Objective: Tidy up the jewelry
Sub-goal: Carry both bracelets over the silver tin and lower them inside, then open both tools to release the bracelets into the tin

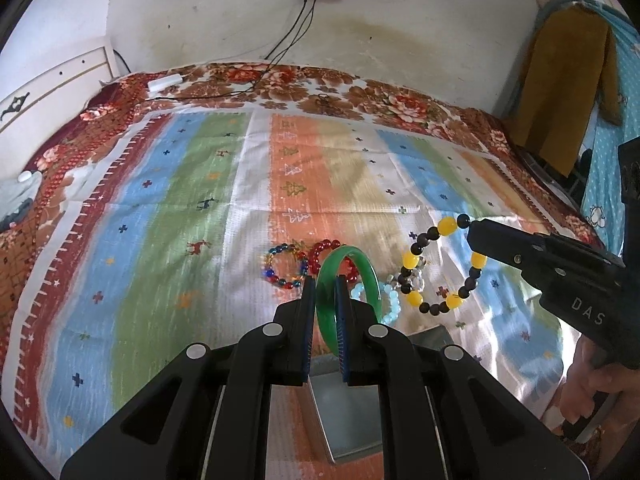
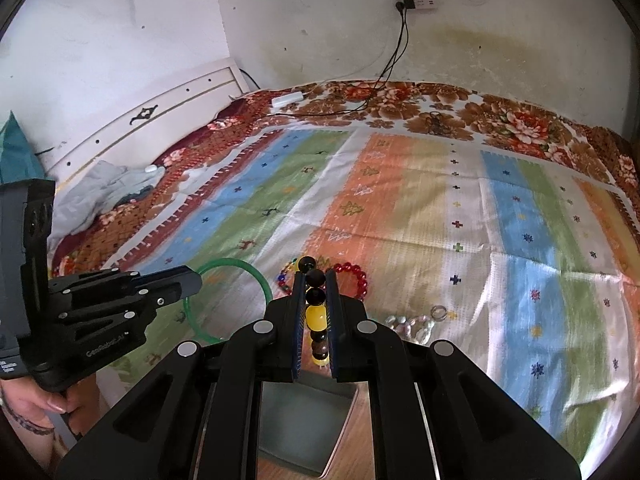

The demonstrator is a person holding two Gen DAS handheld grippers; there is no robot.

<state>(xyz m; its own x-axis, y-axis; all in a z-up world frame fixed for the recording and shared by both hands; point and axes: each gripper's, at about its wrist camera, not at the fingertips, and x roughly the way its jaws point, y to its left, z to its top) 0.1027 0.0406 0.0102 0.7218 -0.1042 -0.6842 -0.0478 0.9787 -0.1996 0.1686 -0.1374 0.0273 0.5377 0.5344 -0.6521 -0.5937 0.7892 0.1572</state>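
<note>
bracelets (image 1: 285, 266) crowding tin (image 1: 347, 416) approach

Both wrist fisheyes hover low over the striped patterned bedspread (image 1: 192, 208) (image 2: 400, 216), facing the stained white wall (image 1: 400, 20) (image 2: 500, 40) (far edge probably shared).

Left tool (image 1: 323, 296) grips green bangle (image 1: 347, 292), seemingly above tin (image 1: 348, 412)

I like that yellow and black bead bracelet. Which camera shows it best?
The left wrist view: the bracelet hangs there as a full open loop from the right gripper. The right wrist view shows it edge-on, only a short line of beads pinched in that gripper.
</note>
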